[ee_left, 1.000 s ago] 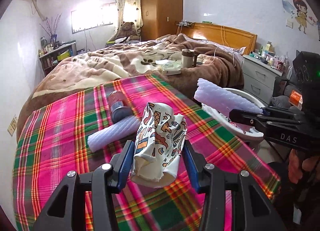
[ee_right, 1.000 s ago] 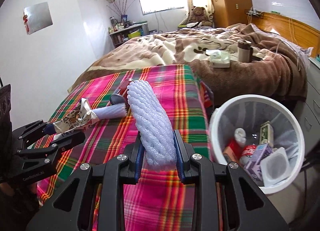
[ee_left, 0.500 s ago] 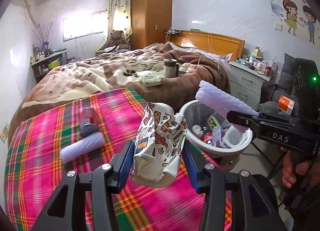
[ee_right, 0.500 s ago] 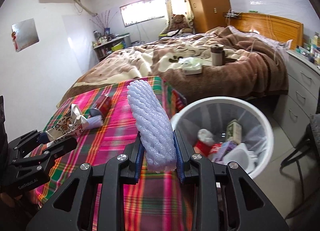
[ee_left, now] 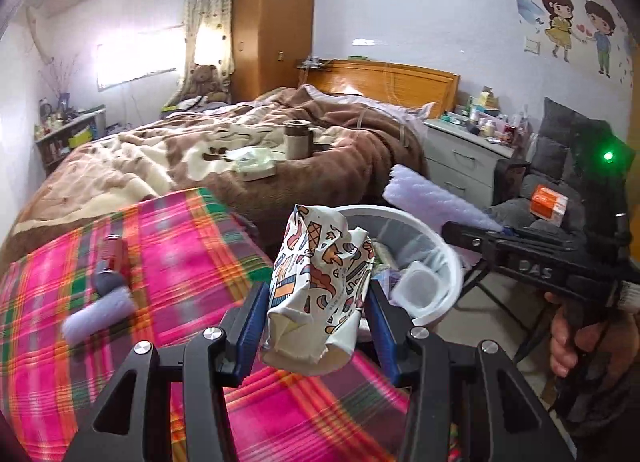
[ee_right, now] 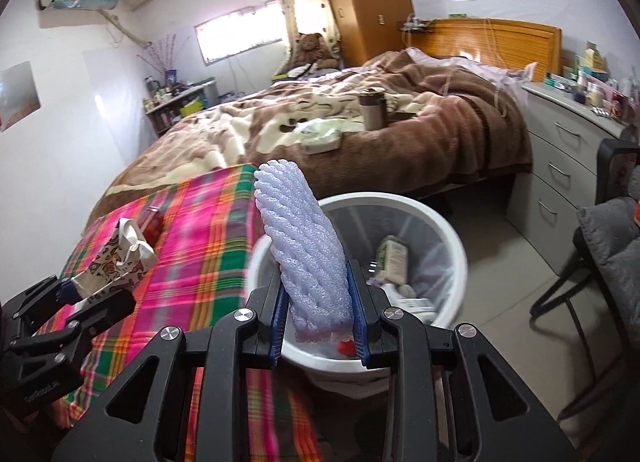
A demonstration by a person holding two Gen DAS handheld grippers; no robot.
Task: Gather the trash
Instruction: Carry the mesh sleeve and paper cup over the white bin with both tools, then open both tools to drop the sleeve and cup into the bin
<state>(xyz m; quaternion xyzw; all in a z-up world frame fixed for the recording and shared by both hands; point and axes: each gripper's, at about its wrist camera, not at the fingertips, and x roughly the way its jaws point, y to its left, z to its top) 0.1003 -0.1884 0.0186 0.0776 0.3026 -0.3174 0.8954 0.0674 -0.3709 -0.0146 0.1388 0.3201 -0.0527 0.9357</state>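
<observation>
I hold the right claw clenched on the foam sleeve and the left claw clenched on the crumpled cup, both near the bin at 12 o'clock; an early release risks either item striking the rim and dropping to the floor.

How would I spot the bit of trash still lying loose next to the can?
Start at the pink plaid cloth. Near its left side lies a red can; just nearer the camera is a pale lavender foam roll. It is soft and matte, unlike the shiny can.
</observation>
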